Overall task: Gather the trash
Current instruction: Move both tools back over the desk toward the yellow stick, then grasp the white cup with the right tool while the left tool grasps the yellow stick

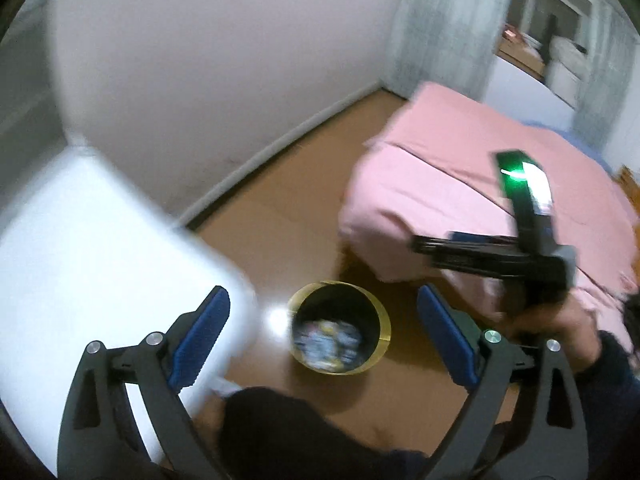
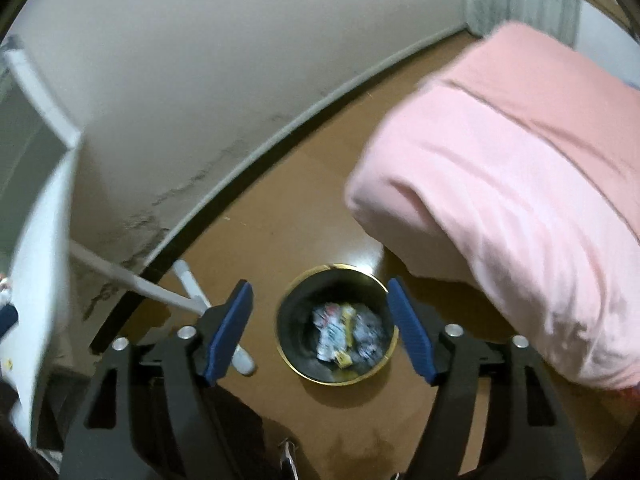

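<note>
A round black bin with a gold rim (image 1: 339,327) stands on the brown floor and holds crumpled wrappers (image 1: 328,342). In the right wrist view the bin (image 2: 337,330) sits below and between the blue pads, with the wrappers (image 2: 344,334) inside it. My left gripper (image 1: 324,312) is open and empty above the bin. My right gripper (image 2: 320,300) is open and empty, also above the bin. The right gripper's black body with a green light (image 1: 520,216) shows in the left wrist view over the bed.
A bed with a pink cover (image 1: 472,184) stands right of the bin; it also shows in the right wrist view (image 2: 512,184). A white table (image 1: 92,248) is at the left, its white legs (image 2: 188,300) on the floor. The wall (image 1: 224,60) runs behind.
</note>
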The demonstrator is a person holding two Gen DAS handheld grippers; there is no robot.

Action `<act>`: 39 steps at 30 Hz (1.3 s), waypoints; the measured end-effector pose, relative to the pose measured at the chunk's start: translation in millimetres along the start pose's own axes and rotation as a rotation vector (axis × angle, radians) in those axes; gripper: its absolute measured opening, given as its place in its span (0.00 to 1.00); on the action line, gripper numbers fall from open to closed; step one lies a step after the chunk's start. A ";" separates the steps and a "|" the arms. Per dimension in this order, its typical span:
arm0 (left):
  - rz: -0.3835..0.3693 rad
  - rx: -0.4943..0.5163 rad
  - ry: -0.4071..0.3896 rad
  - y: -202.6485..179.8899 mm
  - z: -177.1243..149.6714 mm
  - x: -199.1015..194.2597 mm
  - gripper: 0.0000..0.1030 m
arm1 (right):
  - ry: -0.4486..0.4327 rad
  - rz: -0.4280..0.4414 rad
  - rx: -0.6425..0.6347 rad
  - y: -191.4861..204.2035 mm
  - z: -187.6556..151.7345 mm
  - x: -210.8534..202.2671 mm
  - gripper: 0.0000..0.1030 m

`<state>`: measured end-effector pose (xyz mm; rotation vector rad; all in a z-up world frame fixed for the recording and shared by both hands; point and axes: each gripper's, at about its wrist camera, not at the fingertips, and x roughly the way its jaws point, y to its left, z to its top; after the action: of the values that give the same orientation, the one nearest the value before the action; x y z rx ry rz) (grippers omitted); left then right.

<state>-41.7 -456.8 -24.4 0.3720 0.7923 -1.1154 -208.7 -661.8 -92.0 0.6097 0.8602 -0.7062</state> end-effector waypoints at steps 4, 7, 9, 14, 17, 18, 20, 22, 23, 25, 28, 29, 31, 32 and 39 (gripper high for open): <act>0.158 -0.081 -0.043 80.4 -17.8 -53.8 0.90 | -0.045 0.071 -0.125 61.0 2.2 -29.2 0.69; 0.303 -0.148 -0.047 149.7 -45.6 -91.5 0.90 | -0.052 0.136 -0.223 110.5 0.8 -41.1 0.69; 0.376 -0.202 -0.036 191.9 -67.8 -113.2 0.90 | -0.043 0.208 -0.323 160.7 -3.3 -45.5 0.70; 0.497 -0.337 -0.014 268.7 -127.2 -165.0 0.90 | 0.028 0.377 -0.548 293.9 -23.4 -38.8 0.70; 0.516 -0.386 -0.007 293.6 -157.6 -185.6 0.90 | 0.085 0.449 -0.639 364.4 -39.1 -28.1 0.70; 0.522 -0.393 -0.005 298.2 -165.6 -190.0 0.90 | 0.099 0.468 -0.677 391.2 -45.9 -25.0 0.70; 0.521 -0.396 0.005 303.9 -184.5 -197.0 0.90 | 0.117 0.487 -0.744 440.9 -57.6 -18.5 0.70; 0.528 -0.398 0.012 307.0 -196.9 -201.0 0.90 | 0.129 0.493 -0.803 486.7 -69.3 -12.0 0.65; 0.527 -0.401 0.018 308.3 -202.0 -201.6 0.90 | 0.125 0.485 -0.834 514.1 -75.5 -6.4 0.64; 0.523 -0.419 0.024 308.9 -211.6 -203.3 0.90 | 0.125 0.474 -0.861 543.7 -83.9 -0.9 0.61; 0.510 -0.434 0.031 311.8 -217.9 -198.8 0.90 | 0.131 0.446 -0.874 581.3 -87.8 17.7 0.55; 0.501 -0.435 0.032 312.4 -218.7 -197.1 0.90 | 0.134 0.437 -0.872 589.8 -90.7 23.9 0.55; 0.488 -0.429 0.035 313.3 -219.9 -194.6 0.90 | 0.101 0.409 -0.891 604.9 -94.3 29.3 0.55; 0.487 -0.423 0.038 312.3 -218.7 -194.0 0.90 | 0.094 0.402 -0.894 610.1 -95.7 28.8 0.54; 0.470 -0.396 0.068 325.7 -211.7 -175.9 0.90 | 0.067 0.375 -0.886 624.0 -91.1 34.8 0.34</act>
<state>135.1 -72.3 -76.6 0.2431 0.9062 -0.4940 239.8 -219.4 -47.2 -0.0159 0.9814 0.0699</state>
